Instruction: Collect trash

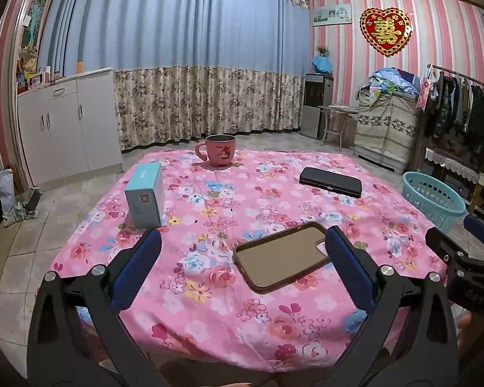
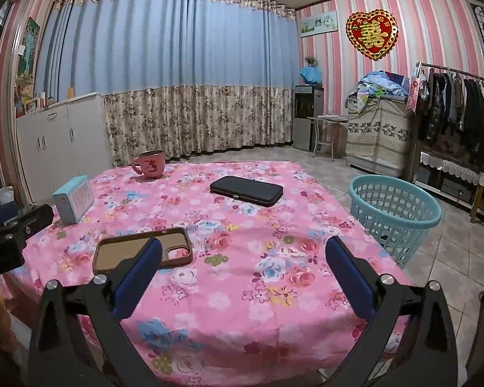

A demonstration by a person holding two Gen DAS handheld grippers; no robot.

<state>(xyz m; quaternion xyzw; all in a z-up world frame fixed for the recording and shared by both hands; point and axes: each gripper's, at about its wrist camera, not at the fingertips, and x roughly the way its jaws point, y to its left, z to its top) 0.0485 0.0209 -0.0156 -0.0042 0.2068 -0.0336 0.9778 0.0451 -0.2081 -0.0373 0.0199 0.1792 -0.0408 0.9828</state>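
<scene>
A table with a pink flowered cloth (image 1: 209, 306) (image 2: 242, 306) carries a brown phone case (image 1: 279, 256) (image 2: 138, 253), a black flat case (image 1: 330, 181) (image 2: 246, 190), a light blue box (image 1: 144, 190) (image 2: 74, 198) and a pink mug (image 1: 217, 150) (image 2: 150, 164). A teal basket (image 1: 432, 200) (image 2: 393, 213) stands on the floor right of the table. My left gripper (image 1: 242, 245) is open and empty above the near table edge, its right finger beside the phone case. My right gripper (image 2: 243, 251) is open and empty, right of the phone case.
White cabinets (image 1: 67, 129) stand at the left wall, curtains behind the table. A clothes rack (image 2: 451, 113) and a covered chest (image 2: 377, 135) stand at the right. Tiled floor surrounds the table.
</scene>
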